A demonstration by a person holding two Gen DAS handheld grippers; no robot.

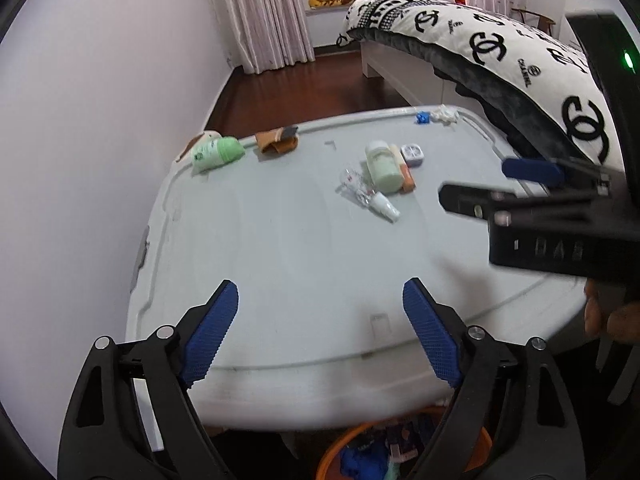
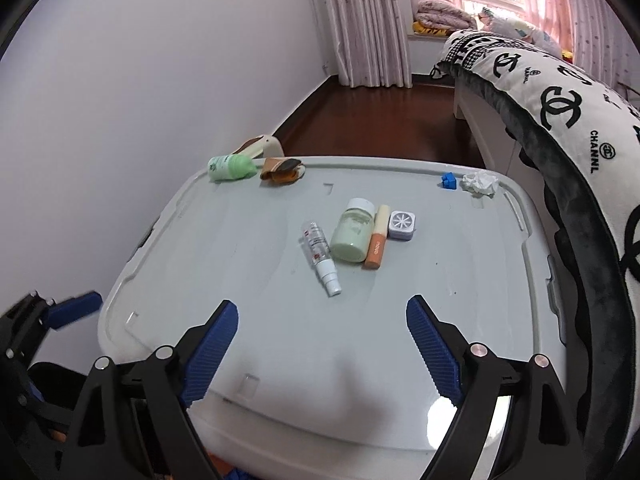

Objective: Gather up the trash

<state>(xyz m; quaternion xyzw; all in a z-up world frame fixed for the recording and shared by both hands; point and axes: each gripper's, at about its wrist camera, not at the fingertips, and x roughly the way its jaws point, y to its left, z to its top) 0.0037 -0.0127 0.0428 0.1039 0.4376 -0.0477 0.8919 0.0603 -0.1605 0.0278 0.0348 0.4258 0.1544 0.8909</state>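
Both the left gripper [image 1: 320, 332] and right gripper [image 2: 322, 344] hover spread wide and empty above the storage-box lid [image 2: 256, 320], seemingly ready for the crumpled tissue [image 2: 480, 182]

Both wrist views above shared grey lid [image 1: 280, 248], facing bed [image 2: 560, 112].

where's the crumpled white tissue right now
The crumpled white tissue lies at the far right corner of the pale grey plastic lid, just right of the small blue block, near the bed; both tools are far from it.
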